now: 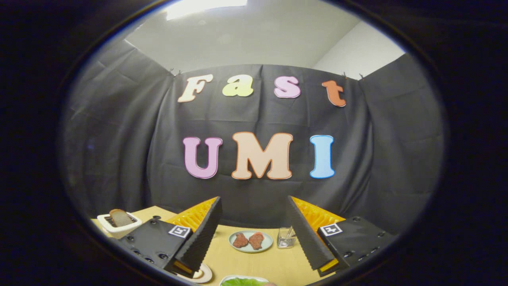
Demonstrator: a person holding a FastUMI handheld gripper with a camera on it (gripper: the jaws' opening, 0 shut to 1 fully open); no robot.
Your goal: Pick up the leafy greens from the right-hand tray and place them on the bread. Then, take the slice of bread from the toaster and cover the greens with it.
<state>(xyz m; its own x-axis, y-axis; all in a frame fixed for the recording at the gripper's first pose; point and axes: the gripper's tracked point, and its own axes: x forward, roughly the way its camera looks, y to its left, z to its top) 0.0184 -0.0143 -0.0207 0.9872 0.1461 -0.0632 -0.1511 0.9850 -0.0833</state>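
The tool (254, 238) is spread wide, gripping nothing, above the tan wooden counter (274, 266). Flat green leafy greens (244, 282) lie in a white tray just below it. A brown bread slice (121, 217) stands upright in the white toaster (118, 227).

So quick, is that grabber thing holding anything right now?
Hand-held gripper: open and holding nothing; its fingers are spread over the table, with the leafy greens lying below them.
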